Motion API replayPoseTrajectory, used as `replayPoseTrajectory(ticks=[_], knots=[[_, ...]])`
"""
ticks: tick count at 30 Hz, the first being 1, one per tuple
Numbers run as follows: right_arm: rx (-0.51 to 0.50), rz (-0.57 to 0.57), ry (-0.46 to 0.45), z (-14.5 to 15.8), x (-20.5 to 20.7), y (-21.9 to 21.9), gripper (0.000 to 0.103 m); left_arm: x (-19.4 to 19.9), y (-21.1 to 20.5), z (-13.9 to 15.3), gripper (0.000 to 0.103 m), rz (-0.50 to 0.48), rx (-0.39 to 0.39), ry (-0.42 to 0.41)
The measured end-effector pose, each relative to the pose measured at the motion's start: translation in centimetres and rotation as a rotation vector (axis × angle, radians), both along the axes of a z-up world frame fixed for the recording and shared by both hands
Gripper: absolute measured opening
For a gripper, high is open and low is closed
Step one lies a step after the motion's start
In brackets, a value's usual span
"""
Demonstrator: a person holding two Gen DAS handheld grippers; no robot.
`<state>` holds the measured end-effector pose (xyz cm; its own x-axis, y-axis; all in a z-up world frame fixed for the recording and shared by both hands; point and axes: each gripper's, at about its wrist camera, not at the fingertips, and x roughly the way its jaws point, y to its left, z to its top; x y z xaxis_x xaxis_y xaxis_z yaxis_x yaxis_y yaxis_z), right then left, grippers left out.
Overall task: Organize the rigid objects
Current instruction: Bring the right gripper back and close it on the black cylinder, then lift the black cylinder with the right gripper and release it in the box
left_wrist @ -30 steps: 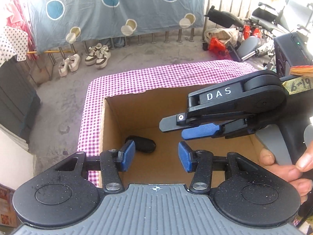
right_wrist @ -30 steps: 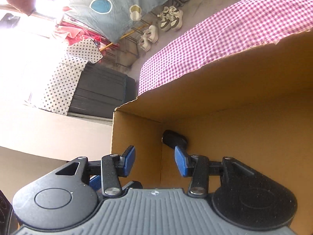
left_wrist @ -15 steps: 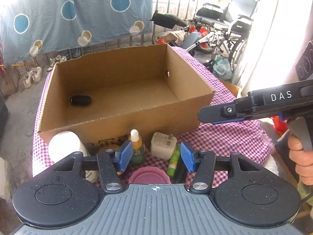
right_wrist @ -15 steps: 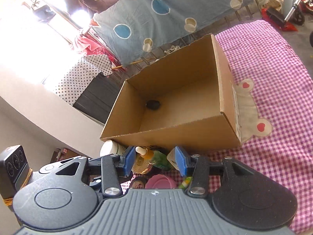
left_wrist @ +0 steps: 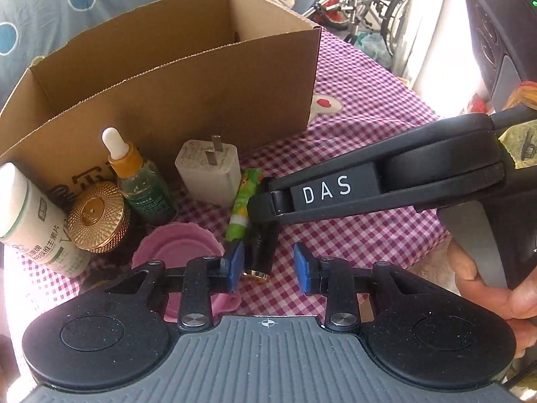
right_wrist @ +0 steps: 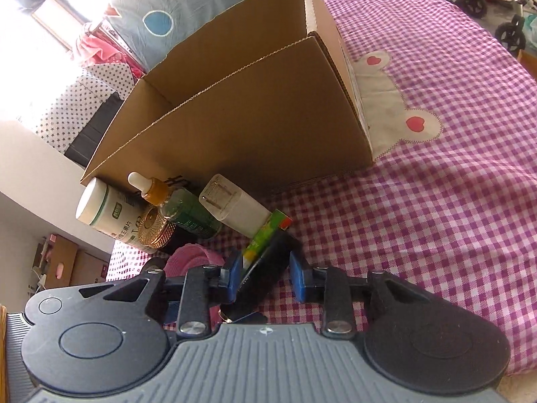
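Note:
A black tube [left_wrist: 262, 242] with a gold end lies on the checked cloth beside a green stick [left_wrist: 242, 206], in front of the cardboard box [left_wrist: 188, 100]. My right gripper [right_wrist: 265, 278] reaches in from the right. Its jaws are closing, and both pads touch the black tube [right_wrist: 268, 258]. My left gripper [left_wrist: 266, 265] hovers over the tube's near end, jaws closing. The tube sits between its fingers, with a gap at the right pad. A white charger [left_wrist: 209, 171], a dropper bottle [left_wrist: 141, 181], a gold-lidded jar [left_wrist: 95, 216], a white bottle [left_wrist: 30, 221] and a pink lid [left_wrist: 178, 252] stand close by.
The box wall rises just behind the cluster of objects. To the right, the purple checked cloth [right_wrist: 436, 218] stretches away with a bear patch [right_wrist: 386, 100]. A hand [left_wrist: 486, 285] holds the right gripper's handle. Bicycles and a wheelchair stand beyond the table.
Both grippers have pulled back from over the box and come down to the objects in front of it. Their jaws have narrowed, the right one around the black tube.

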<state>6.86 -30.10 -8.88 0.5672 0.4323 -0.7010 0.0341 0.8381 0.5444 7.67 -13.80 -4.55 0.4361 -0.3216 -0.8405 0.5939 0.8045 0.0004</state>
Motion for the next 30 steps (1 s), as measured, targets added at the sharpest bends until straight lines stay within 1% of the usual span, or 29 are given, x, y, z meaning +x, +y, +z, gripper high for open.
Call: replayPoseTrajectory(ticks=[4, 8, 11, 13, 15, 17, 19, 22, 25, 30], knots=[[0.035, 0.001, 0.023, -0.6, -0.1, -1.0, 0.029, -0.1, -0.2, -0.7, 0.032, -0.022, -0.051, 0.046], [0.067, 0.01, 0.035, -0.9, 0.0, -2.0, 0.028, -0.2, -1.0, -1.4, 0.032, -0.033, -0.033, 0.032], [0.073, 0.023, 0.033, -1.0, 0.2, -2.3, 0.027, 0.1, -1.3, -2.1, 0.032, -0.029, -0.024, 0.045], [0.074, 0.031, 0.029, -0.9, 0.5, -2.6, 0.027, 0.2, -1.5, -2.2, 0.034, -0.037, -0.027, 0.026], [0.081, 0.035, 0.023, -1.1, 0.8, -2.6, 0.027, 0.4, -1.6, -2.2, 0.036, -0.039, -0.032, 0.024], [0.112, 0.03, 0.011, -1.1, 1.0, -2.9, 0.026, 0.7, -1.6, -2.2, 0.037, -0.031, -0.049, 0.027], [0.158, 0.011, 0.007, -1.6, 0.9, -3.3, 0.025, 0.9, -1.5, -2.0, 0.037, -0.025, -0.074, 0.042], [0.185, -0.008, 0.01, -1.6, 0.3, -3.7, 0.024, 0.9, -1.0, -1.7, 0.037, -0.026, -0.116, 0.063], [0.186, -0.022, -0.007, -1.0, -0.4, -3.8, 0.024, 0.4, -0.4, -1.0, 0.037, -0.028, -0.136, 0.043], [0.157, -0.02, -0.065, 1.7, -1.6, -3.2, 0.024, -0.4, 0.2, 1.4, 0.037, -0.026, -0.164, -0.014]])
